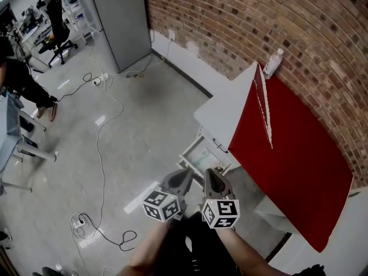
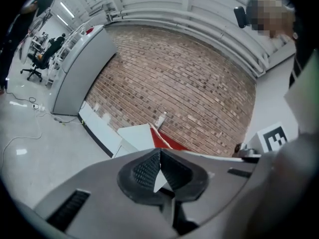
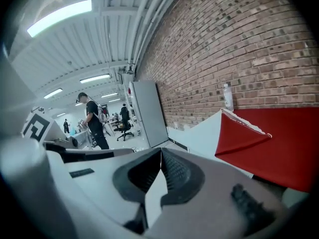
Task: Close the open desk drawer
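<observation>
1. Red cloth (image 1: 290, 154) covers most of the desk (image 1: 227, 105), which stands against the brick wall (image 1: 259, 22). Only the left end of the white top is bare. A clear bottle (image 1: 273, 63) stands at the far edge beside the wall, well apart from the drawer.
2. The open drawer (image 1: 200, 153) projects from the desk's near-left face, below the bare top. Its pale interior faces upward, and any contents are too small to tell.
3. The left gripper (image 1: 185, 177) and right gripper (image 1: 210, 176) are held side by side above the drawer's near end. Both point toward the desk, and neither appears to touch the drawer.
4. Both sets of jaws are closed with their ribbed pads meeting, and nothing lies between them. Closed jaws probably serve as a blunt tip, since pushing needs no grasp.
5. The drawer remains pulled out, so the closing push seems not yet begun. The next move likely calls for lowering a tip to the drawer front and pushing squarely toward the desk. An off-centre push could bind the drawer.
</observation>
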Demonstrator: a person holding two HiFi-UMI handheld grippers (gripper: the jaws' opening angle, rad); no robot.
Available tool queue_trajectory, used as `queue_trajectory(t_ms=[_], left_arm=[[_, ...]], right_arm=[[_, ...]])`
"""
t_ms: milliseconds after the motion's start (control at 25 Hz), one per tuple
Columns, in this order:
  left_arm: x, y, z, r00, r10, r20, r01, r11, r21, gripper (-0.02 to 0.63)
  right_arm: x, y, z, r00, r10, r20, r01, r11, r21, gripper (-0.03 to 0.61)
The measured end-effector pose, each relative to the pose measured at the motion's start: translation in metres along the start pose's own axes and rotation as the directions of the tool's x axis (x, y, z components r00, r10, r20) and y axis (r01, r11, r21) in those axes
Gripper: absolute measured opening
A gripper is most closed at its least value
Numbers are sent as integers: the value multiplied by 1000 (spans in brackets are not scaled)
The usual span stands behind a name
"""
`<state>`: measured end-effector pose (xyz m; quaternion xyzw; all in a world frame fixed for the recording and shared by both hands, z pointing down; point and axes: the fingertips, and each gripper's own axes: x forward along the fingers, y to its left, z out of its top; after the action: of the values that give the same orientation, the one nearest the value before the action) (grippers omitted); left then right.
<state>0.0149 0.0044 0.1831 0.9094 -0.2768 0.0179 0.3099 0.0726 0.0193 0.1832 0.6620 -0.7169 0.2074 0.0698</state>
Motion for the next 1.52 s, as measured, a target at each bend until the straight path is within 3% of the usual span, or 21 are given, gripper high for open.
queue_trajectory(t_ms=[120,320,440,1200,1520], left_arm=[[-8,-19,17,1000,8,20,-9,999,33,11],[-25,-53,37,999,8,45,-15,988,152,11],[-30,-64,44,997,19,70,-31,985,170,11],[-34,-70,41,995,34,94,-49,985,164,11],[-38,-63,37,995,42,94,-51,994,95,11]], right_arm=[[-14,3,18,1000,1,27,0,1000,-7,12],[-44,12,43,997,20,80,-15,998,-60,12],[-55,16,51,995,43,88,-34,995,-97,12],[-67,20,38,996,54,73,-45,992,-115,12],[-68,20,35,997,43,68,-35,993,-111,12]])
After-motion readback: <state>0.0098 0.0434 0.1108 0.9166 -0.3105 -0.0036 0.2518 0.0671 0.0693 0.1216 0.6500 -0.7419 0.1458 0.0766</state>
